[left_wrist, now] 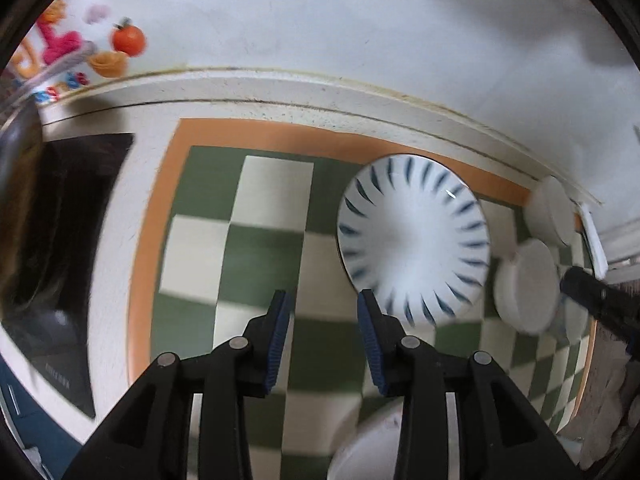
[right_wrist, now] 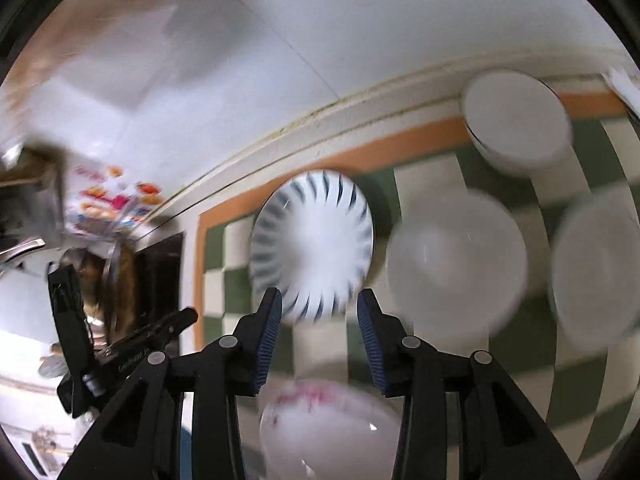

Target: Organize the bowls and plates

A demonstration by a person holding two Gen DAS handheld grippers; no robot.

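1. Your left gripper (left_wrist: 324, 312) points steeply down at the checked mat (left_wrist: 256, 252), its blue-padded jaws parted with nothing between them – only green and cream squares show in the gap.
2. Your right gripper (right_wrist: 319, 310) also tilts downward, jaws parted and empty, above the near edge of the blue-striped plate (right_wrist: 312, 244).
3. In the left view, that striped plate (left_wrist: 414, 240) lies flat on the mat just right of the fingers; two white bowls (left_wrist: 526, 284) sit further right, near the mat's orange border.
4. In the right view, three white bowls (right_wrist: 456, 264) spread to the right of the plate – one at the far corner by the wall – and a pink-marked dish (right_wrist: 320, 428) lies below the jaws.
5. Open mat stretches left of the striped plate; beyond the orange border sits a dark cooktop (left_wrist: 60, 264), then the counter's back edge and white wall.
6. Both views are blurred.
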